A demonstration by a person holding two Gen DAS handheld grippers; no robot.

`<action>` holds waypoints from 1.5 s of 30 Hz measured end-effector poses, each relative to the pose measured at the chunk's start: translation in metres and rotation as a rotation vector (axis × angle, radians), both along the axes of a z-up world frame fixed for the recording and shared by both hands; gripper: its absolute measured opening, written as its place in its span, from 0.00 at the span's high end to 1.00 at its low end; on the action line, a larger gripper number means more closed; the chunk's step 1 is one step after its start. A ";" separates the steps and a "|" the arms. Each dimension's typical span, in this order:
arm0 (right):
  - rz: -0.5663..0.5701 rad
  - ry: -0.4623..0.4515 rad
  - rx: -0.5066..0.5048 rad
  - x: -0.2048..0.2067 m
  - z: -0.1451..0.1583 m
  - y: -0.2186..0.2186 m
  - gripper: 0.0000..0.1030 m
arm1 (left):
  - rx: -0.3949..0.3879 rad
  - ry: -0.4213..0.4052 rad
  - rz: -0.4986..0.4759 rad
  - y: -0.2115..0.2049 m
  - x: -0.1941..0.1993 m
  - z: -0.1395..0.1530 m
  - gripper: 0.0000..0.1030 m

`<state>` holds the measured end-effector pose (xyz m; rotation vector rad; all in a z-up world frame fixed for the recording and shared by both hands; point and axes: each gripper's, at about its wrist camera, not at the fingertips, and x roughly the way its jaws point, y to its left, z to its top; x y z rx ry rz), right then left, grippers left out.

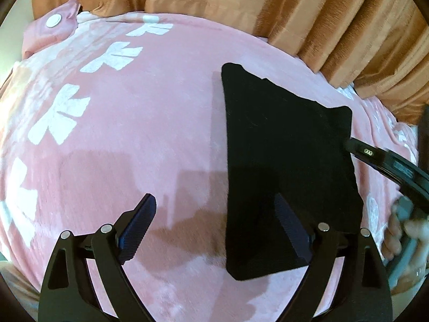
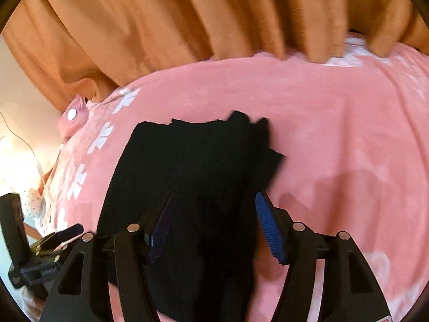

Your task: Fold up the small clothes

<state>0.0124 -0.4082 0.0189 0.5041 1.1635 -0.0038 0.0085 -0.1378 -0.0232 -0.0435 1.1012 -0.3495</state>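
Observation:
A small black garment (image 1: pixel 281 155) lies flat on a pink blanket (image 1: pixel 150 112), folded into a rough rectangle. My left gripper (image 1: pixel 214 228) is open just above the blanket, its right finger over the garment's near left edge, its left finger over bare blanket. The right gripper's finger (image 1: pixel 375 158) shows at the garment's right edge. In the right wrist view the garment (image 2: pixel 193 166) fills the middle, with a rumpled far right corner. My right gripper (image 2: pixel 214 228) is open, its fingers straddling the cloth, holding nothing.
Orange curtains (image 1: pixel 308 13) hang along the far side of the blanket (image 2: pixel 335 123). A pink pillow with a white button (image 1: pixel 53 22) sits at the far left corner. The left gripper's body (image 2: pixel 32 255) shows at the right wrist view's lower left.

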 end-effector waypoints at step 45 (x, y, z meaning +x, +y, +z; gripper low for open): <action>-0.023 0.116 -0.003 -0.104 0.004 0.041 0.89 | 0.061 -0.001 -0.114 -0.019 -0.048 -0.010 0.36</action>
